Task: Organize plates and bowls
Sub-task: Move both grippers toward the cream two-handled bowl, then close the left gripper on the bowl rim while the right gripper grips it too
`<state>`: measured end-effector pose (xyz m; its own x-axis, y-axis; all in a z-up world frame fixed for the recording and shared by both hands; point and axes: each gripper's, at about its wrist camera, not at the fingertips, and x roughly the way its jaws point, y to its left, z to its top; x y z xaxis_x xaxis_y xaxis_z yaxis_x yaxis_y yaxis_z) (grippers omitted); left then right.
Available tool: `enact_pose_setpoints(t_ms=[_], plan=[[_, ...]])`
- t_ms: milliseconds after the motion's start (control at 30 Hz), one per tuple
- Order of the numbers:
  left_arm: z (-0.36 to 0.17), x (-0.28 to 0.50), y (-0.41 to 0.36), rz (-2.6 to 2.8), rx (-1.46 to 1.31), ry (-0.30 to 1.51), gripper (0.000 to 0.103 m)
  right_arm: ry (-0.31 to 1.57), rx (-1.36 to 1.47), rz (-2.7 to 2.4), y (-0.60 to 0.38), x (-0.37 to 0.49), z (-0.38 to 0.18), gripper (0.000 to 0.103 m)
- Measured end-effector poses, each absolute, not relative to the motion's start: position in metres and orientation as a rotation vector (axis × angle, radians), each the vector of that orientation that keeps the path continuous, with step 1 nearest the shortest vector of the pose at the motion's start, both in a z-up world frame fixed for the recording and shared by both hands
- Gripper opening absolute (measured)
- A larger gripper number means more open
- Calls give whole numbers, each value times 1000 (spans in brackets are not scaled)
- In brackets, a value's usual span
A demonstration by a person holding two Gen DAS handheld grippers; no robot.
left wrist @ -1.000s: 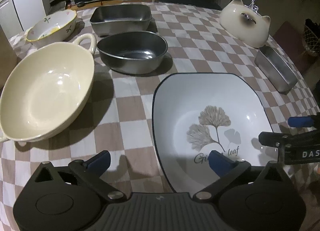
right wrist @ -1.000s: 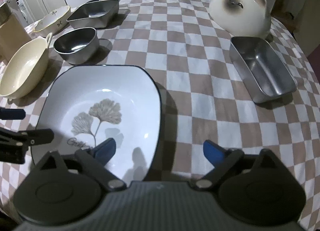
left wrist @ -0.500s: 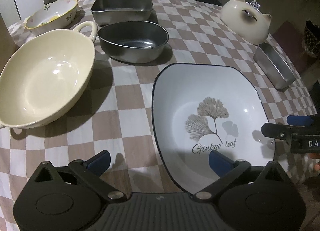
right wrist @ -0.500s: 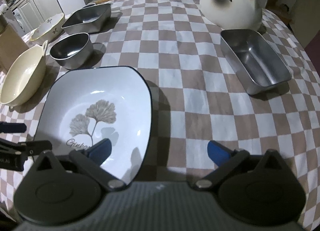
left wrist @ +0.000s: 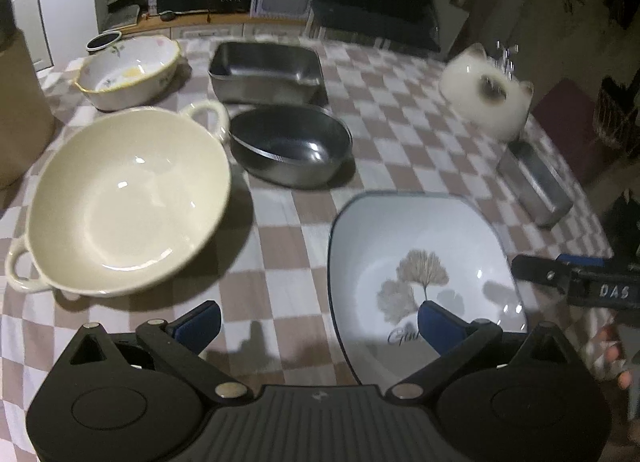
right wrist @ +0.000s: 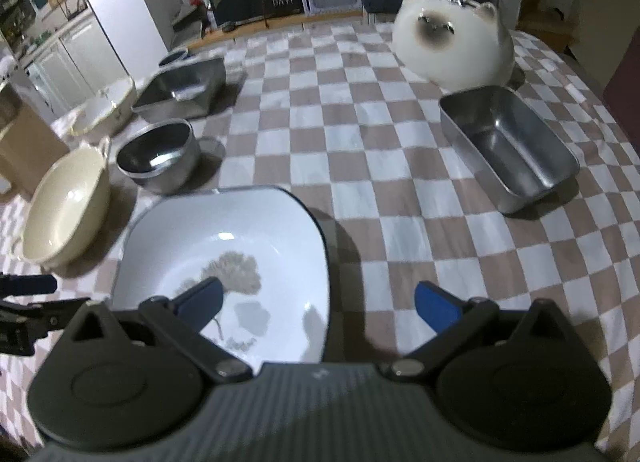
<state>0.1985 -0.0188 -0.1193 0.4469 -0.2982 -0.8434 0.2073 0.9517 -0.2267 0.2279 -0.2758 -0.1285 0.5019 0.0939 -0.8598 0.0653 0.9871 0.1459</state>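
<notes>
A glossy white squarish plate with a dark rim and a ginkgo-leaf print lies on the checkered tablecloth, its lettering partly hidden behind the blue fingertips. Both the left gripper and the right gripper stand wide apart, holding nothing. Around it sit a cream two-handled bowl, a steel oval bowl, a steel rectangular pan and a blurred ceramic cat.

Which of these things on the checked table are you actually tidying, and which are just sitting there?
To tidy:
ginkgo leaf plate
cream two-handled bowl
dark metal bowl
floral dish
steel trays

Just sitting there:
cat-shaped ornament
checked tablecloth
</notes>
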Motion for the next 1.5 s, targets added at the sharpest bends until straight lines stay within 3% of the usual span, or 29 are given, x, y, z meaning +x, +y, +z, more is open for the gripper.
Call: enact_pose_setpoints(t_ms=[567,833,1100,1200,1267,1333,1400,1500], plan=[[-59,186,84,-122,-381,857,103,830,255,179,-220,251,-93,103],[-66,174,143,1,-570,847,103,726,263,288,-174,280,-85,103],[-90,162,191,97,-708,892,103,775,264,345,-128,333,-102,103],[-101,164,204,123,-760,908,103,795,288,366,-115,349,-110,90],[-108,170,206,120,-757,926,101,810,296,381,-110,362,-116,76],[-115,178,204,120,-742,952,96,833,318,400,-108,374,-123,49],[-121,187,200,107,-741,977,86,853,340,393,-110,383,-130,36],[-131,199,195,109,-727,1009,78,872,365,394,-108,392,-139,29]])
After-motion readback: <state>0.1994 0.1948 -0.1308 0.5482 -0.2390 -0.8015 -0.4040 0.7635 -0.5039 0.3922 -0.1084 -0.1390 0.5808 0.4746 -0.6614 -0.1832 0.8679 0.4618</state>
